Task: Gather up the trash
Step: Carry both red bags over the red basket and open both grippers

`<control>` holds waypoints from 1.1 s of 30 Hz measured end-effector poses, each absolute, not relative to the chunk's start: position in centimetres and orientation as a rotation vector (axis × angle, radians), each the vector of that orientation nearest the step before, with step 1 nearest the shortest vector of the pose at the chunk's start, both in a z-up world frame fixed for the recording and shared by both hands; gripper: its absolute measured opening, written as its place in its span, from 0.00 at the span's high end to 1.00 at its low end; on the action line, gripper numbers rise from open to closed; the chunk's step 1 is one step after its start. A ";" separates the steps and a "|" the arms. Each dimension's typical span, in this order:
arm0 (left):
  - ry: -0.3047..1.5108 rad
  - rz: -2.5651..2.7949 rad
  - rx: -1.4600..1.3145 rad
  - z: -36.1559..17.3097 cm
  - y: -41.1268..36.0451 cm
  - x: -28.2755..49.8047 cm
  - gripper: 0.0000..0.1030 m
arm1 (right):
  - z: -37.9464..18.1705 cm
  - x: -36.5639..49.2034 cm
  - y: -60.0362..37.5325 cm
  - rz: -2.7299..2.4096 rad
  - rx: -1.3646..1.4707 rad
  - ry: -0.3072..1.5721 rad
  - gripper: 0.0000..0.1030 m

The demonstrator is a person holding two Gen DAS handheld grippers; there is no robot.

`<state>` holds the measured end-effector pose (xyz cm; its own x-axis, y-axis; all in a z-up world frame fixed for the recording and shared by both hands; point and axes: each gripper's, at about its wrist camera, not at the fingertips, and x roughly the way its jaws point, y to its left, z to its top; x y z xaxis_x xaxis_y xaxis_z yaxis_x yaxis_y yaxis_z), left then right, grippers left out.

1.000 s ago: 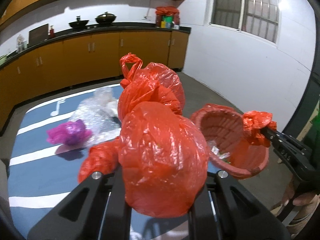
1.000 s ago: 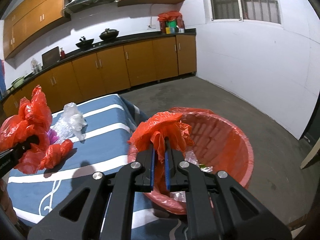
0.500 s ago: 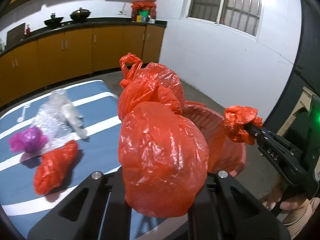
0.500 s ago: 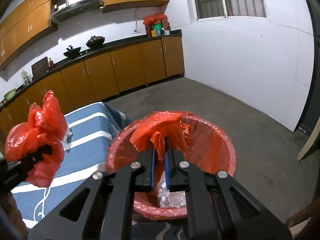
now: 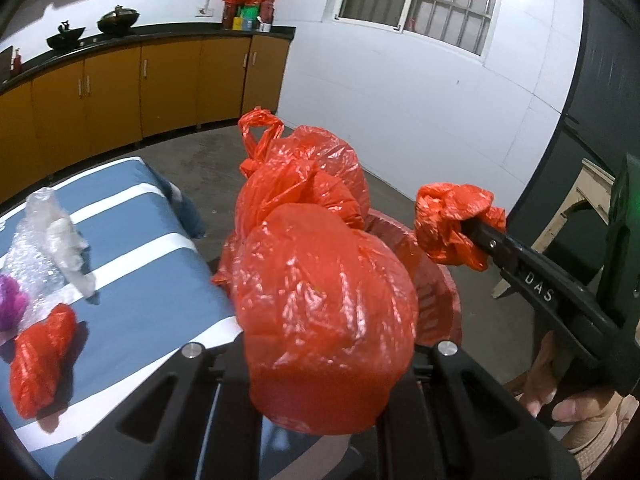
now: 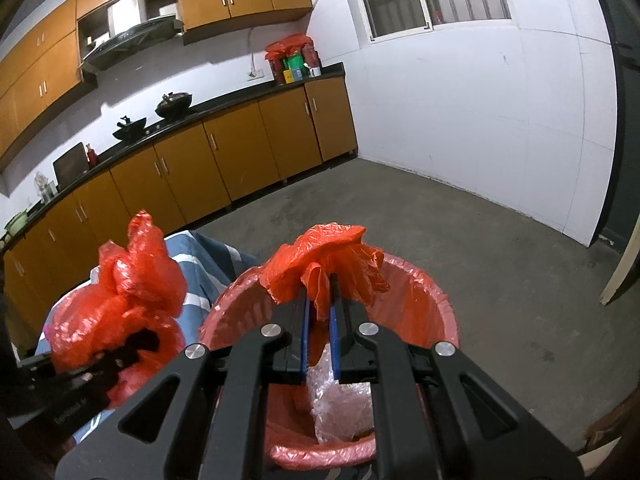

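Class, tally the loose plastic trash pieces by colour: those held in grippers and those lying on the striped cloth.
Red: 3: big bag, small wad, roll
Purple: 1: wad
Clear: 1: bubble wrap heap
Total: 5

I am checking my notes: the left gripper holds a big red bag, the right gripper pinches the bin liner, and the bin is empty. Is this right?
Not quite: the bin is not empty. The right wrist view shows clear crumpled plastic inside it. The left gripper does hold the big red bag, and the right gripper pinches the liner.

Tied red bag beside lined bin, seemingly.
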<state>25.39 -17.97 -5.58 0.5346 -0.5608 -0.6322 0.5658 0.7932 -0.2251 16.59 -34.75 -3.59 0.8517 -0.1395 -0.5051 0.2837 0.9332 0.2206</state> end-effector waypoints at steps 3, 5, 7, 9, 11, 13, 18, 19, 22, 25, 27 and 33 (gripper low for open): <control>0.753 -0.683 0.010 -5.9 -18.3 25.9 0.88 | -3.6 16.7 -34.9 -0.231 0.299 0.497 0.92; 0.754 -0.687 0.012 -6.1 -19.0 26.2 0.85 | -3.7 16.6 -35.1 -0.235 0.308 0.491 0.91; 0.762 -0.690 0.010 -6.4 -19.0 26.6 0.80 | -3.5 16.9 -35.4 -0.236 0.324 0.484 0.89; 0.774 -0.682 0.006 -6.8 -19.1 27.0 0.70 | -3.6 17.0 -35.8 -0.232 0.338 0.486 0.83; 0.787 -0.672 0.006 -7.3 -19.0 27.3 0.64 | -3.9 17.0 -36.0 -0.233 0.353 0.488 0.69; 0.800 -0.663 0.003 -7.7 -19.0 27.5 0.58 | -4.1 17.1 -36.2 -0.232 0.357 0.492 0.65; 0.823 -0.662 -0.019 -8.3 -18.6 27.8 0.47 | -4.7 16.5 -36.2 -0.250 0.353 0.509 0.65; 0.824 -0.669 -0.017 -8.4 -18.7 27.7 0.47 | -4.7 16.4 -36.3 -0.256 0.354 0.511 0.65; 0.829 -0.684 -0.002 -8.3 -19.2 27.6 0.42 | -4.7 16.1 -36.8 -0.277 0.358 0.514 0.65; 0.814 -0.686 -0.002 -7.9 -19.5 27.4 0.42 | -4.8 15.6 -37.3 -0.297 0.362 0.518 0.65; 0.808 -0.680 -0.027 -7.6 -19.0 27.6 0.42 | -4.8 15.3 -37.5 -0.308 0.355 0.520 0.65; 0.765 -0.607 -0.069 -6.3 -16.3 27.3 0.41 | -4.4 14.8 -37.0 -0.313 0.318 0.515 0.65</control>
<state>27.27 -16.28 -6.25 0.5600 -0.5390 -0.6292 0.4900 0.8278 -0.2731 14.80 -37.00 -4.43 0.8255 -0.2108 -0.5236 0.3684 0.9041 0.2167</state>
